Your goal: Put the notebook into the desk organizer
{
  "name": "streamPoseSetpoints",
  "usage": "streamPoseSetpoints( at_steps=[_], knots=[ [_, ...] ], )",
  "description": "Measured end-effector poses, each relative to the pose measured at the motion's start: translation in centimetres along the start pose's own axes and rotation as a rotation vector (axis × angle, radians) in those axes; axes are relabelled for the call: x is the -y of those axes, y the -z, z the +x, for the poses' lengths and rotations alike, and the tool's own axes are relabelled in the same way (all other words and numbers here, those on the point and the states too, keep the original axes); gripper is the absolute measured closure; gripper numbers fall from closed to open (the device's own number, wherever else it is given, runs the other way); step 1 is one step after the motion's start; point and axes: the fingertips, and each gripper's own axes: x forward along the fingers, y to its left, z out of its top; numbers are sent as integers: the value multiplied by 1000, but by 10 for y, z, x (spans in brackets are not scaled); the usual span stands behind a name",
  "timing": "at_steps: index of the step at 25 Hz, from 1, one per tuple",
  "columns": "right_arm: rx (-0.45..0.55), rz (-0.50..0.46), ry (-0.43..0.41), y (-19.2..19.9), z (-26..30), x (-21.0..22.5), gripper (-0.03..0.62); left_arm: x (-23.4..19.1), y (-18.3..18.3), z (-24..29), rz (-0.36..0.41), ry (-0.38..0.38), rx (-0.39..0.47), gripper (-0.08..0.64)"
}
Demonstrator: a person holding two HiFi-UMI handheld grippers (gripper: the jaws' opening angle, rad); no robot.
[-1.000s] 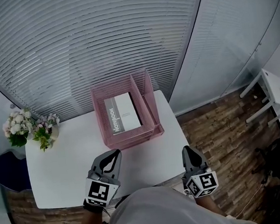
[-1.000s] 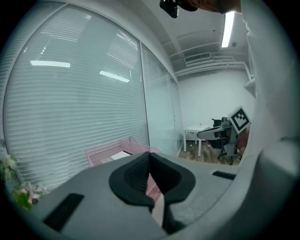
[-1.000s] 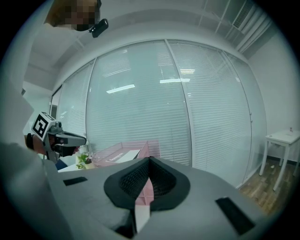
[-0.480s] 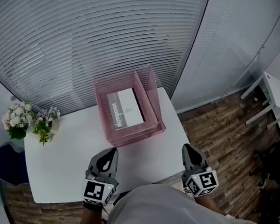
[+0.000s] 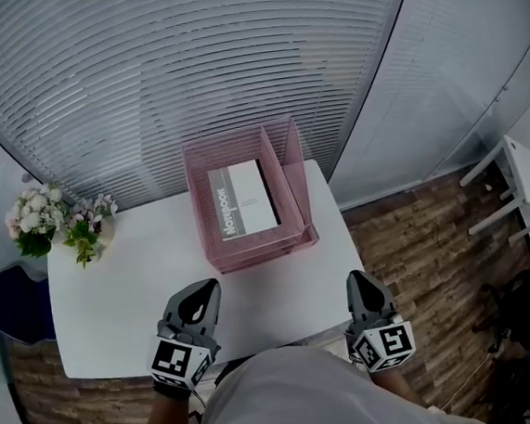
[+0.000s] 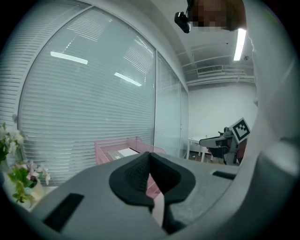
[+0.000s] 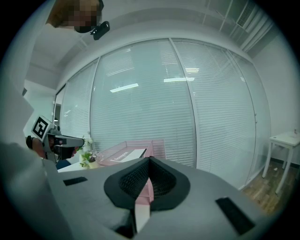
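Claws: the left gripper (image 5: 199, 297) and the right gripper (image 5: 363, 285) are both sitting with their jaws pressed together and gripping nothing. Each gripper view is showing closed pads with only the room beyond.
Change: over the last second both claws are drawing back a little toward the person's body at the near edge of the tabletop (image 5: 132, 284), the left one dropping slightly. The head view is drifting as well, so the pink tray is only seeming to slide.
Notebook place: the notebook (image 5: 243, 197) is lying flat inside the desk organizer (image 5: 250, 254), in its wide left compartment, just where it was a second ago.
Organizer place: it is standing at the far right corner of the tabletop, close against the window blinds (image 5: 186, 65).
Meaning: from where I'm standing the job is looking finished. The claws are retreating empty and nothing is waiting to be carried.
Notebook look: it is showing a white cover with a grey band down its left side, dark lettering running lengthwise along that band. It is lying thin and flat, square with the pink mesh walls and below their rim.
Surroundings: flowers (image 5: 57, 231) are sitting at the far left corner, well apart from the organizer.
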Motion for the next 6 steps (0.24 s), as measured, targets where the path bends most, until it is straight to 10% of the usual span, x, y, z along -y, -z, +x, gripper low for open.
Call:
streamPoseSetpoints(
  at_steps=[6],
  knots=[
    [6, -2, -5, 2, 2, -1, 580, -3, 3, 0, -16, 2, -3, 551]
  ],
)
